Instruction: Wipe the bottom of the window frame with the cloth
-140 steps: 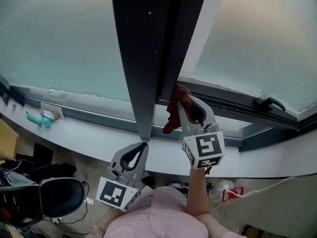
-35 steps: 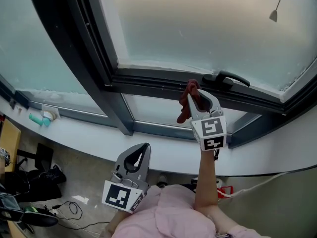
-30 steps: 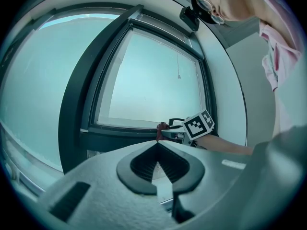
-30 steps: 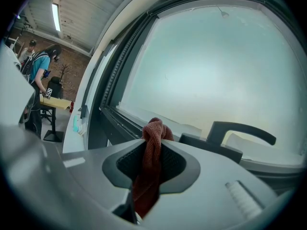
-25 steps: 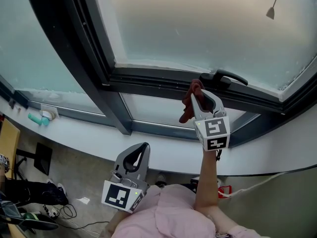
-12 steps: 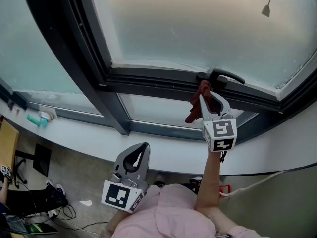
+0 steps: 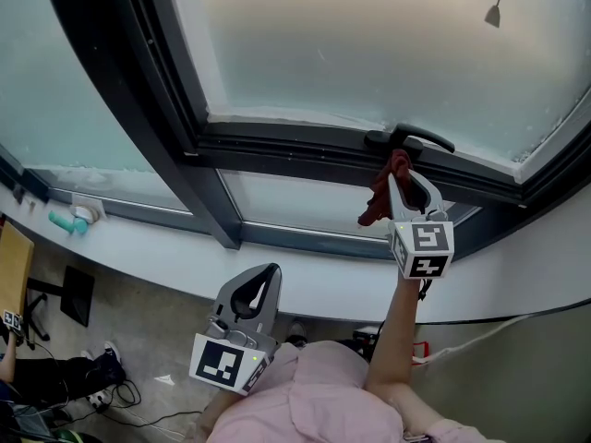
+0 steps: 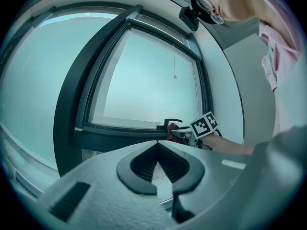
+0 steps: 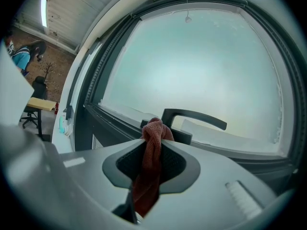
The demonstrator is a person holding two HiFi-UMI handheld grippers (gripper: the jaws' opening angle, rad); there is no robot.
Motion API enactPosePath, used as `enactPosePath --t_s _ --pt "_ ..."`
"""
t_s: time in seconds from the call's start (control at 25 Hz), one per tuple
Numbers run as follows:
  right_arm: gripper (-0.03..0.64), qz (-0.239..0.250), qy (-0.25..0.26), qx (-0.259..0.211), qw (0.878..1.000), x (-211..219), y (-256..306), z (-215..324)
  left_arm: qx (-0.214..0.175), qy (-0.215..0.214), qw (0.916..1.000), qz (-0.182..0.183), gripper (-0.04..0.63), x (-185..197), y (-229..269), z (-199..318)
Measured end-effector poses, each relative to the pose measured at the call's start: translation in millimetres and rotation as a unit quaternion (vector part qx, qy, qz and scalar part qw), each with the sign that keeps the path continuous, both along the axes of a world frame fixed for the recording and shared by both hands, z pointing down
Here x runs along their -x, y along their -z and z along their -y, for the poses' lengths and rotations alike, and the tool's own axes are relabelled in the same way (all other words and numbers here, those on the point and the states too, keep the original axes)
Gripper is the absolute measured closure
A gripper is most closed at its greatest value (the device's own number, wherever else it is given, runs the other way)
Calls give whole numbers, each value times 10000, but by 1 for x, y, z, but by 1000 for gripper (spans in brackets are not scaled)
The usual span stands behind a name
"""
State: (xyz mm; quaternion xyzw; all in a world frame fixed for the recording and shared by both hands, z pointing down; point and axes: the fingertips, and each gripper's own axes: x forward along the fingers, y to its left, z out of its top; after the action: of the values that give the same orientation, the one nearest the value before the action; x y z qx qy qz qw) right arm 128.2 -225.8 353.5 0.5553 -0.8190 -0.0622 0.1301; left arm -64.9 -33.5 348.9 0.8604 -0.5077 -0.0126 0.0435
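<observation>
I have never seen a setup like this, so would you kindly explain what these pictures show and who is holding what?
There is no robot here: a person holds a hand tool with tongs in each hand. The head view comes from a camera on the person's head, looking down. The two gripper views come from cameras riding on each tool, looking along its tongs. The right tongs are shut on a reddish cloth, held up at the dark window frame, close to the window handle. The left tongs are shut and empty, low near the body. On the white sill lies a small teal object.
</observation>
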Motion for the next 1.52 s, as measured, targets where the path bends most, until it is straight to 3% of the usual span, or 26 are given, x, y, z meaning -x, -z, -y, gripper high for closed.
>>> enactPosePath --t_s 0.36,0.56,0.76,1.2,1.36,1.52 --pt "534 -112 -319 28 9994 -1 0 0 20 131 9999 -2 598 23 -4 -10" --pt "537 139 -382 248 9989 15 -2 -9 -1 51 10000 -55 597 41 -4 -12" --pt "538 779 299 387 9958 86 3 -20 6 -115 9999 -99 598 70 -1 -5" --pt "540 826 1746 602 9793 323 -20 -30 10 -41 10000 -52 597 181 9 11" --pt "541 725 1934 847 9748 374 -40 -23 126 86 9999 49 598 220 1 12" --pt "541 790 1896 934 9742 398 -50 -11 -60 305 9994 -146 598 250 7 16"
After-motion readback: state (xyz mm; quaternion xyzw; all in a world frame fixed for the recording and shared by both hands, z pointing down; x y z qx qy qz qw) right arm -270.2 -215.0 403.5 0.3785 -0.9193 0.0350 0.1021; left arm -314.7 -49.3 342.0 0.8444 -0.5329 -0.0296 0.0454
